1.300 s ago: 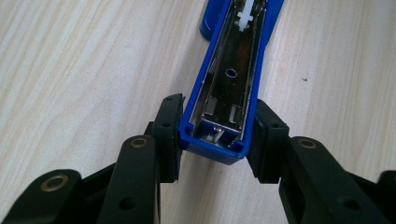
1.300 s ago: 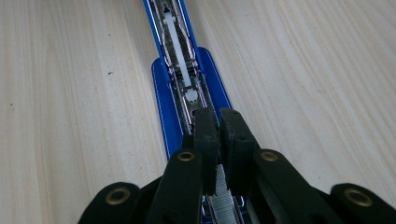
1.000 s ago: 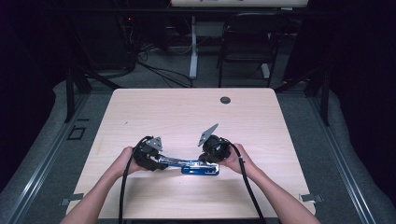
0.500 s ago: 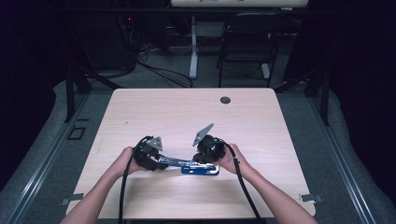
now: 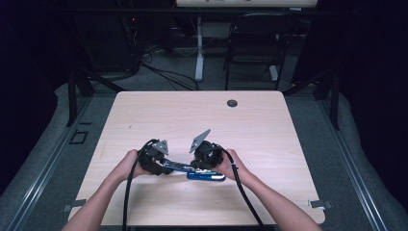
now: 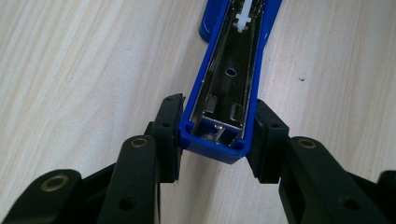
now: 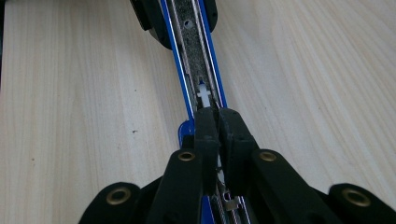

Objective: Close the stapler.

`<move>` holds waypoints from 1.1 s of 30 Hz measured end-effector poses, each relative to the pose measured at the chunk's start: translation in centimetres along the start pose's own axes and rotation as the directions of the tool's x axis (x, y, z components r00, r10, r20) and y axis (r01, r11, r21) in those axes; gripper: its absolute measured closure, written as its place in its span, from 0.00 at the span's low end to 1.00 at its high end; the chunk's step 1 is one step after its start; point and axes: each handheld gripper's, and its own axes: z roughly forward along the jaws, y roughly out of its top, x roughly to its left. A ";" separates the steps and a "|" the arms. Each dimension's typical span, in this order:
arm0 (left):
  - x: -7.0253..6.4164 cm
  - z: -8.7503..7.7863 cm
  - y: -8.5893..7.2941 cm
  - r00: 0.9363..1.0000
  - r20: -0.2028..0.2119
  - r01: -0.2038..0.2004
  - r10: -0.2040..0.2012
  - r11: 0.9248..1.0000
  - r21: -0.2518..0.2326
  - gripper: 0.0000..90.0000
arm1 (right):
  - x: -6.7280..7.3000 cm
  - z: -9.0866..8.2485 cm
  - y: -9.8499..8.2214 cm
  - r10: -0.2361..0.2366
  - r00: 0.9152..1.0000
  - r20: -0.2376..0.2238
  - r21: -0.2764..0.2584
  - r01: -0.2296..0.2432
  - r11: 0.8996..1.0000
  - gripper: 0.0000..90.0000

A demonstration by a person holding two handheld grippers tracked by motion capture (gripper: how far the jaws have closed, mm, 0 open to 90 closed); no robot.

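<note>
Two grippers on one blue stapler (image 5: 199, 172), and you've got it swung open on the light wooden table (image 5: 288, 144), near the edge closest to you. Your left gripper (image 6: 218, 135) has its jaws clamped across the tip of the opened top arm (image 6: 233, 79), one pad (image 6: 168, 126) on each blue side wall, so the metal channel faces up at the camera and can't twist away. That's your anchor, by the look of it: pin one end and the other hand is free to work inside.

Your right gripper (image 7: 217, 135) comes in from the opposite end, jaws pinched nearly together right over the magazine track (image 7: 196, 60), tips sitting just short of the white plastic pusher (image 7: 203, 93). Whether they're nipping something thin down there, a spring or a strip, I can't tell; the pads hide it. My guess is you're working the pusher or the feed along the rail.

Pose now, from the high view: both forearms run in from the near edge and converge, hands low over the tabletop, your left hand (image 5: 132, 163) wrapped round its gripper at the left end of the stapler, your right hand (image 5: 231, 166) at the right end above the blue base (image 5: 207, 176). Both grippers point inward, facing each other along the stapler's length, cables trailing back toward you.
</note>
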 end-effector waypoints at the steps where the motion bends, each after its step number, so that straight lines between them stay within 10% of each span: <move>1: 0.0 -0.1 0.1 1.000 0.006 0.000 0.000 1.000 -0.007 0.68 | 0.0 0.0 0.0 0.000 1.000 -0.002 -0.002 0.000 1.000 0.96; 9: -0.2 -0.5 0.9 1.000 -0.003 -0.018 0.018 1.000 0.018 0.68 | 0.3 0.4 0.3 -0.013 1.000 0.001 -0.007 0.013 1.000 0.97; 10: -0.2 -0.6 1.0 1.000 -0.004 -0.022 0.022 0.999 0.028 0.68 | 0.5 1.1 0.1 -0.003 1.000 0.028 -0.091 0.005 0.996 0.97; 11: -0.2 -0.7 1.2 1.000 -0.005 -0.025 0.025 0.999 0.035 0.68 | 0.6 1.2 0.2 -0.003 1.000 0.027 -0.090 0.006 0.996 0.97; 12: -0.3 -0.7 1.3 1.000 -0.006 -0.026 0.027 0.999 0.039 0.68 | 0.5 0.4 0.7 -0.034 0.999 0.039 0.048 0.032 0.998 0.97; 33: -0.4 -1.3 2.1 1.000 0.001 -0.028 0.028 1.000 0.002 0.66 | 0.6 1.2 0.8 -0.024 0.999 0.024 -0.032 0.024 0.999 0.97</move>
